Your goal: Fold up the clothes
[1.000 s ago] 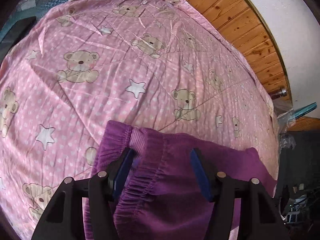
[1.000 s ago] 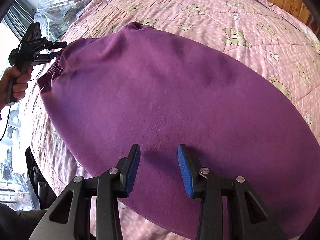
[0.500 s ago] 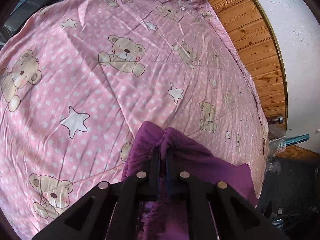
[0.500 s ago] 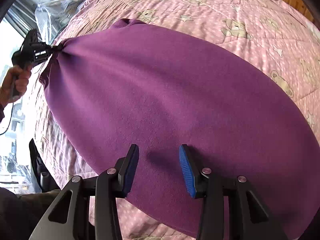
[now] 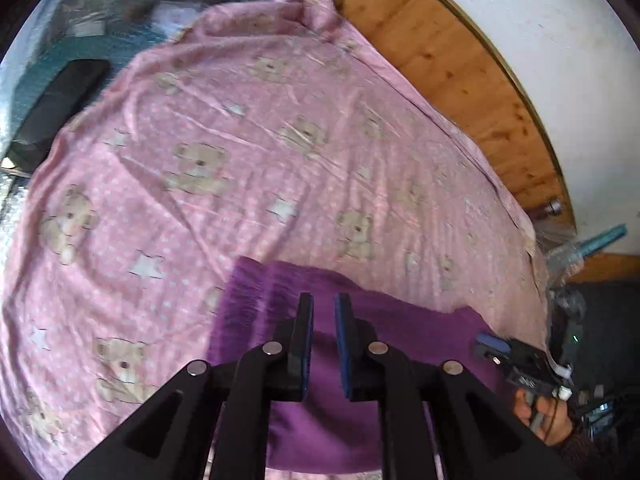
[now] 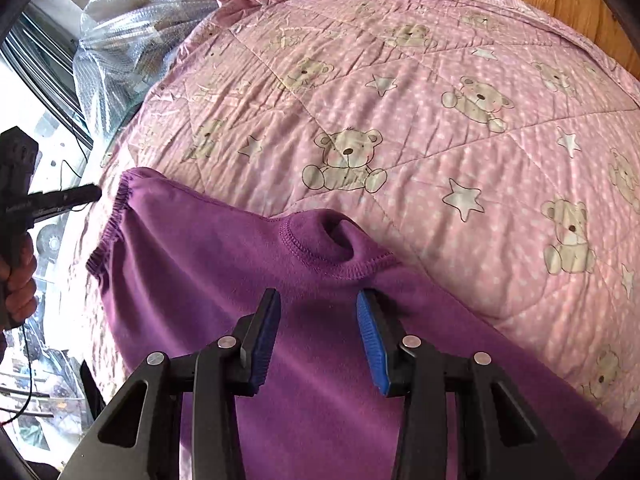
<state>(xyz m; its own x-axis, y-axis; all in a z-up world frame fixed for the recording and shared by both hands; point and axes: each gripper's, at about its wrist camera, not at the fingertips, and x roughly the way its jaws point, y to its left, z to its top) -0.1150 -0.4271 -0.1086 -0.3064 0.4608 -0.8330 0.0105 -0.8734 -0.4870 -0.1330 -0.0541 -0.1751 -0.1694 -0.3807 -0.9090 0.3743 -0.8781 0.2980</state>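
Observation:
A purple fleece garment (image 6: 224, 280) lies on the pink teddy-bear quilt (image 6: 460, 128). Its gathered elastic edge (image 6: 116, 216) is at the left, and a stitched opening (image 6: 336, 244) bulges up in the middle. My right gripper (image 6: 318, 312) hangs open just above the cloth, right behind that opening, with nothing between its fingers. My left gripper (image 5: 323, 320) hovers over the garment (image 5: 320, 408) with its fingers a narrow gap apart and nothing held. Seen from the right wrist, the left gripper (image 6: 86, 194) has its tip beside the elastic edge. The right gripper (image 5: 486, 344) also shows at the garment's far corner.
Wooden panelling (image 5: 440, 60) runs along the far side of the bed under a white wall (image 5: 540, 20). Bubble wrap (image 6: 120, 52) is piled past the quilt's left corner. A black flat object (image 5: 60, 108) lies beyond the quilt. A hand (image 5: 540, 412) grips the right tool.
The left gripper pinched the elastic edge half a second ago; now its fingers have parted and the edge lies on the quilt. The garment is bunched nearer, a stitched opening before the right gripper.

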